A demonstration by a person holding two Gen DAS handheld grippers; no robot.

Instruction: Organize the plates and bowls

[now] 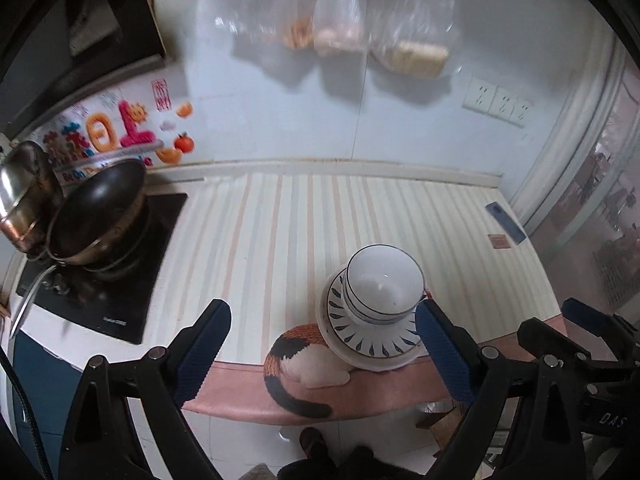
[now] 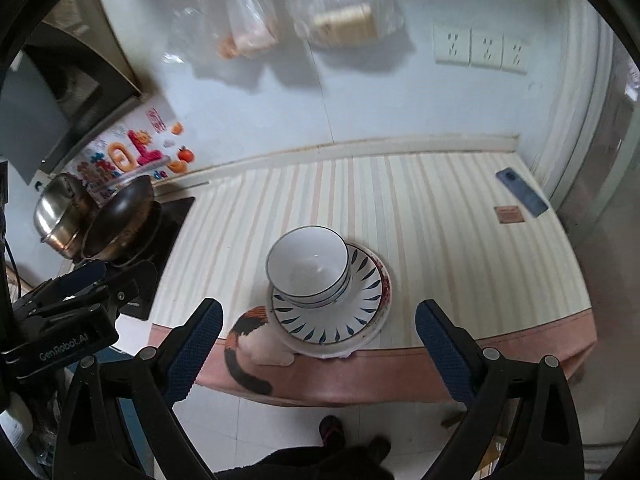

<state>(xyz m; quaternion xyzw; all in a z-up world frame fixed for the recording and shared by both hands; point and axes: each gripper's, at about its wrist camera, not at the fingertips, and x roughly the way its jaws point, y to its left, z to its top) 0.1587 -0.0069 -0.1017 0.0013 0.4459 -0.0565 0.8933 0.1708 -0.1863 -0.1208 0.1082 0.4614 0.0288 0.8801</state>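
Note:
Two nested white bowls with blue rims (image 1: 384, 284) (image 2: 307, 266) stand on a leaf-patterned plate (image 1: 374, 334) (image 2: 360, 304), which lies on a larger white plate (image 2: 382, 316) near the counter's front edge. My left gripper (image 1: 322, 346) is open and empty, raised in front of the stack and to its left. My right gripper (image 2: 318, 340) is open and empty, just in front of the stack. In the left wrist view the right gripper shows at the right edge (image 1: 580, 332). In the right wrist view the left gripper shows at the left (image 2: 84, 280).
The striped mat (image 2: 440, 240) covers the counter, with a cat picture (image 2: 248, 340) at its front edge. A dark wok (image 1: 96, 216) and a steel pot (image 1: 20, 196) sit on the stove at the left. A phone (image 2: 522, 192) lies at the far right. Bags (image 2: 340, 12) hang on the wall.

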